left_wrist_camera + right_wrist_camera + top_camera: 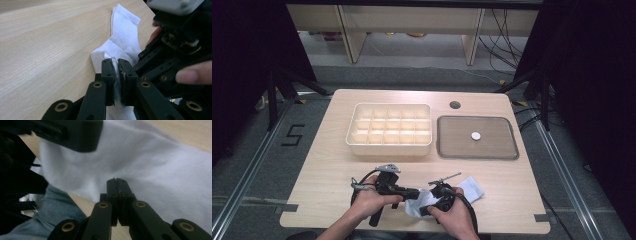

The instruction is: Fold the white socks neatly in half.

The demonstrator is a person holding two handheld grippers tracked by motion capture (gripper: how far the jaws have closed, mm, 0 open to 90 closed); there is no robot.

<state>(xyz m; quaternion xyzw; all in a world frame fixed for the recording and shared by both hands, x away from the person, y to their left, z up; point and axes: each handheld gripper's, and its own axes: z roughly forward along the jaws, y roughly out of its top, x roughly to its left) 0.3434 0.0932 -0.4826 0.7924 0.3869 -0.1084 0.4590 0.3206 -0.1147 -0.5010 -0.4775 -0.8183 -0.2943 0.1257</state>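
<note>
Right now a white sock (451, 196) lies at the near edge of the surface (327, 170), bunched between the person's two hands, and the work appears to be folding or straightening it. The left claw (114, 65) is pinched on a thin fold of the sock, with cloth showing between its pads. The right claw (116, 185) has its jaws pressed fully together against the sock; in its own blurred view I cannot be sure whether any cloth is caught between them, though it looks likely. To do this step well, both grips should stay firm but sit apart along the sock, so the cloth can be drawn flat instead of being crumpled in one spot; at present the two claws are crowded close, the right hand (452, 212) nearly touching the left claw's body, which leaves little room to pull or turn. Lifting the sock slightly clear of the surface before folding would keep it from dragging. Farther back stand a cream box with many small compartments (389, 129) and, just beside it on the right, a shallow grey tray (477, 137) bearing a small white disc (475, 135). Both are well apart from the sock and block nothing; the trailing cables near the hands are the likelier snag.
</note>
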